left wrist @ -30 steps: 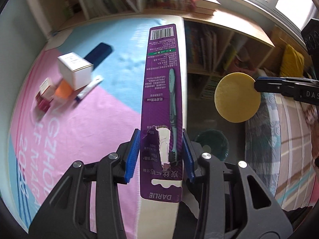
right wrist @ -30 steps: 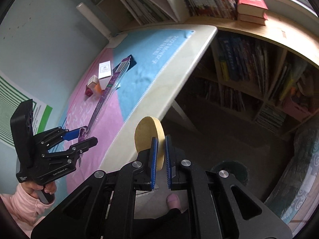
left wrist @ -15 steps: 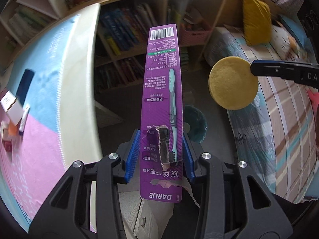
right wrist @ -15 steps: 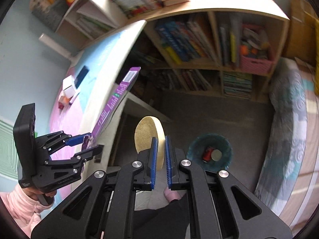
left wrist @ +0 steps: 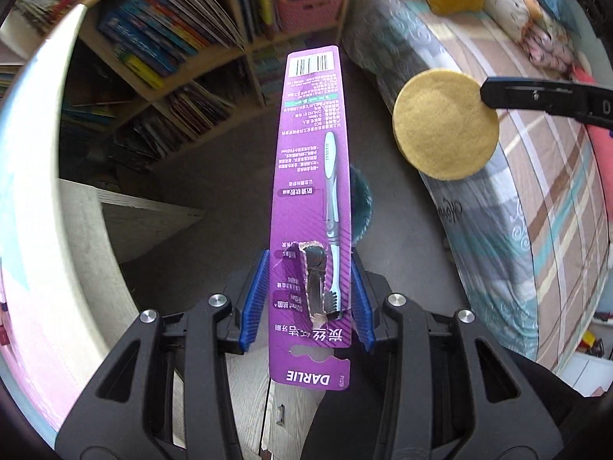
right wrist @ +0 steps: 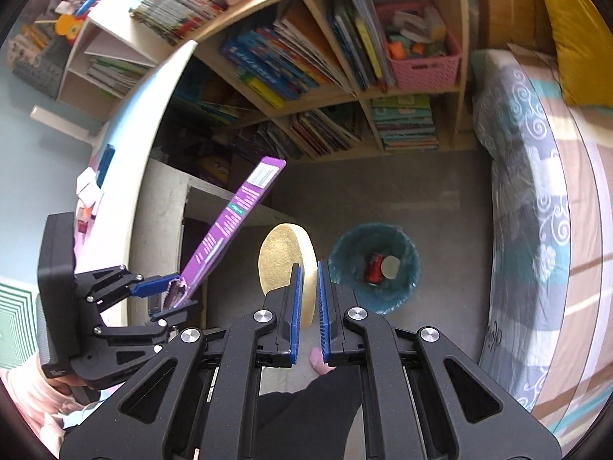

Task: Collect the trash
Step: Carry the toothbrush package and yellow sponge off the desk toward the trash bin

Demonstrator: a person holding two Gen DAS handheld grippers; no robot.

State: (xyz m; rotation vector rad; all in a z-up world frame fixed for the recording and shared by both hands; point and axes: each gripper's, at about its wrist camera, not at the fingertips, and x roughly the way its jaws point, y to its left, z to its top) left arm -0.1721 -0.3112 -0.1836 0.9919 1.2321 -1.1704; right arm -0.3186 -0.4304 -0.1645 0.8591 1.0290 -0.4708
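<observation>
My left gripper (left wrist: 306, 295) clamps the purple toothbrush card (left wrist: 310, 191); my right gripper (right wrist: 308, 306) pinches the yellow sponge disc (right wrist: 285, 264). The bin (right wrist: 373, 268) sits on the floor at one o'clock of the right gripper. Releasing before each item is centred over the bin risks the long card catching the rim and tipping out.

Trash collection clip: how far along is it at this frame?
Done: the bin on the floor already holds a red can and a round disc. In hand: left tongs grip the purple toothbrush package; right tongs grip the yellow sponge. Left: dropping both in; small boxes remain on the table.
</observation>
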